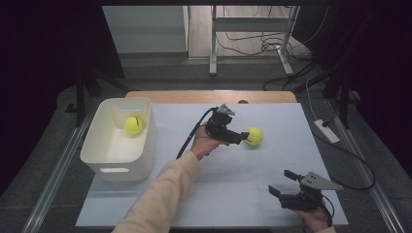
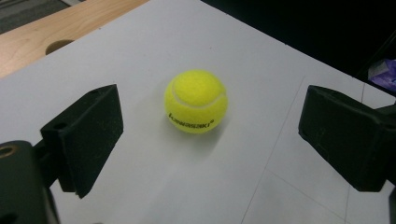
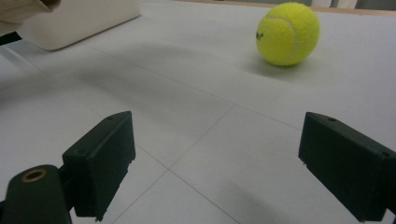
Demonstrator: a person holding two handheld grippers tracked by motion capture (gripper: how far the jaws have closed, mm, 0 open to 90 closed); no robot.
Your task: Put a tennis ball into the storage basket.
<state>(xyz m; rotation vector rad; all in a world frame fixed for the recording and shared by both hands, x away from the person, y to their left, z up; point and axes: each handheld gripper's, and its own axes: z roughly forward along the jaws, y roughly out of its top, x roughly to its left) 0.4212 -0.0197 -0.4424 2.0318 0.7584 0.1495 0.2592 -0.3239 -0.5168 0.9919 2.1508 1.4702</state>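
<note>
Left gripper – jaws wide – lines up on tennis ball; an off-centre squeeze could roll it away. Right gripper idle, also wide.

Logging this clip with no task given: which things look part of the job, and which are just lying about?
Likely in play: tennis ball on the table; left gripper, open towards it; white bin; ball in the bin.

Lying about: right gripper, open and idle; power strip; floor cables.
</note>
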